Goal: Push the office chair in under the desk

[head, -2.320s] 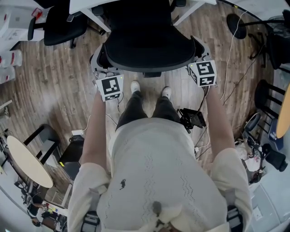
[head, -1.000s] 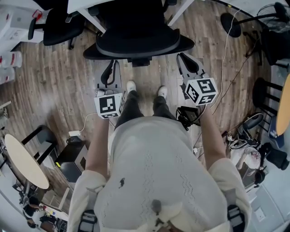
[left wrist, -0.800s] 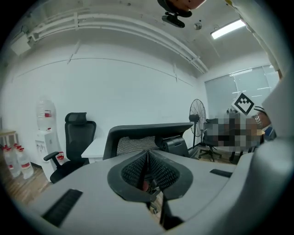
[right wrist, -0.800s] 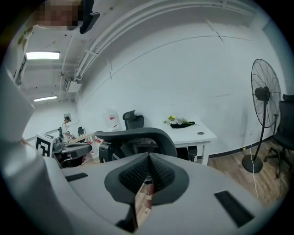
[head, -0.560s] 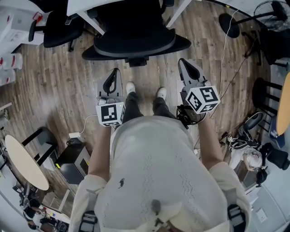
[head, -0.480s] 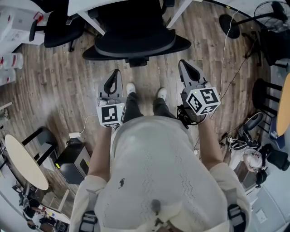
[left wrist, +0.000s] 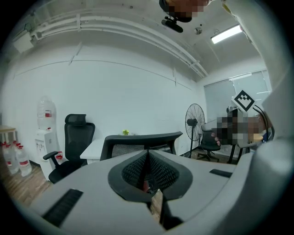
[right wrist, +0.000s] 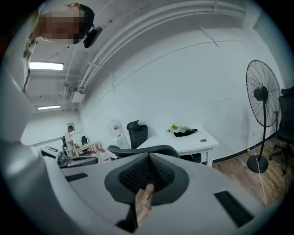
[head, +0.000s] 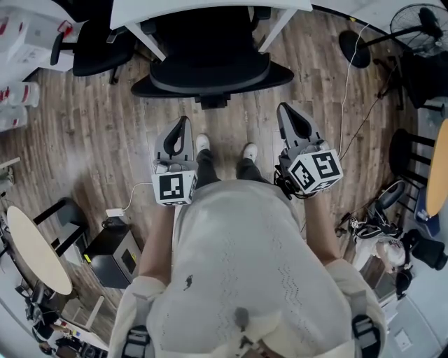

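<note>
The black office chair stands with its seat tucked under the white desk, its curved back facing me. My left gripper hangs over the wooden floor, short of the chair and apart from it, jaws shut with nothing in them. My right gripper is level with it on the other side, also shut and empty. In the left gripper view the chair back shows beyond the closed left gripper. The right gripper view shows the chair back and desk past the closed right gripper.
A second black chair stands at the desk's left, with water bottles beyond it. A standing fan and floor cables are on the right. A round table and a black box sit behind on the left.
Both grippers have left the chair's back and drawn away from it towards the person, rising a little, and their jaws have shut. The chair stays under the desk.
</note>
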{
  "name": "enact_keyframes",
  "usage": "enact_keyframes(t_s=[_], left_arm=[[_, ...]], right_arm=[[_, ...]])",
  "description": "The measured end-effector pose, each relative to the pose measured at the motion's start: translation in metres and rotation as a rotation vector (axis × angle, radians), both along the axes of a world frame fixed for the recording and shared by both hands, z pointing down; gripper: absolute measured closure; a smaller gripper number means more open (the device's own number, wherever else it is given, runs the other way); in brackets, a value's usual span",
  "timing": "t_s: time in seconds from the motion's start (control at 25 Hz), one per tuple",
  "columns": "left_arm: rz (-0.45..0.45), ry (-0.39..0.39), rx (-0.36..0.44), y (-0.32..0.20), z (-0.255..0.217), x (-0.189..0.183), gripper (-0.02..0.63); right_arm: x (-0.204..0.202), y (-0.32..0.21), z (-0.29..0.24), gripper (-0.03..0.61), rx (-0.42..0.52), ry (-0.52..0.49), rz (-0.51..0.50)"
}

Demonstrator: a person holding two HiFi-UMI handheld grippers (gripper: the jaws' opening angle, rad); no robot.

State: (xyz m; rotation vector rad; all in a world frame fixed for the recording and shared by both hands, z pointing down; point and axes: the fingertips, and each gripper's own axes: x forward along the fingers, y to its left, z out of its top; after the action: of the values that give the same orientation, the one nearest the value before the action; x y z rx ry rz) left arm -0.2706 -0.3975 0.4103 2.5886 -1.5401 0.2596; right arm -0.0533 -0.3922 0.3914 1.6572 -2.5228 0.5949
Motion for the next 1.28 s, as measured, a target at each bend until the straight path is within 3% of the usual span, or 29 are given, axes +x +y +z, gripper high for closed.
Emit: enact_keyframes(t_s=[0.48, 0.72, 0.92, 1.28], left_arm=[[-0.06, 0.124, 0.194, -0.016, -0.11, -0.005, 0.591], [-0.079, 0.134, 0.265, -0.014, -0.148, -0.008, 0.591], [-0.091, 0.121, 0.28, -0.008, -0.158, -0.008, 0.591], [-0.11, 0.118, 0.276, -0.003, -0.156, -0.018, 0.591]], right_arm=[[0.038, -0.015, -0.118, 0.571, 0.199, -0.119, 0.06], [0.033, -0.009, -0.163, 0.571, 0.274, -0.069, 0.032], [0.024, 0.001, -0.171, 0.572, 0.309, 0.029, -0.014], [0.014, 0.003, -0.167, 0.572, 0.301, 0.03, -0.027]])
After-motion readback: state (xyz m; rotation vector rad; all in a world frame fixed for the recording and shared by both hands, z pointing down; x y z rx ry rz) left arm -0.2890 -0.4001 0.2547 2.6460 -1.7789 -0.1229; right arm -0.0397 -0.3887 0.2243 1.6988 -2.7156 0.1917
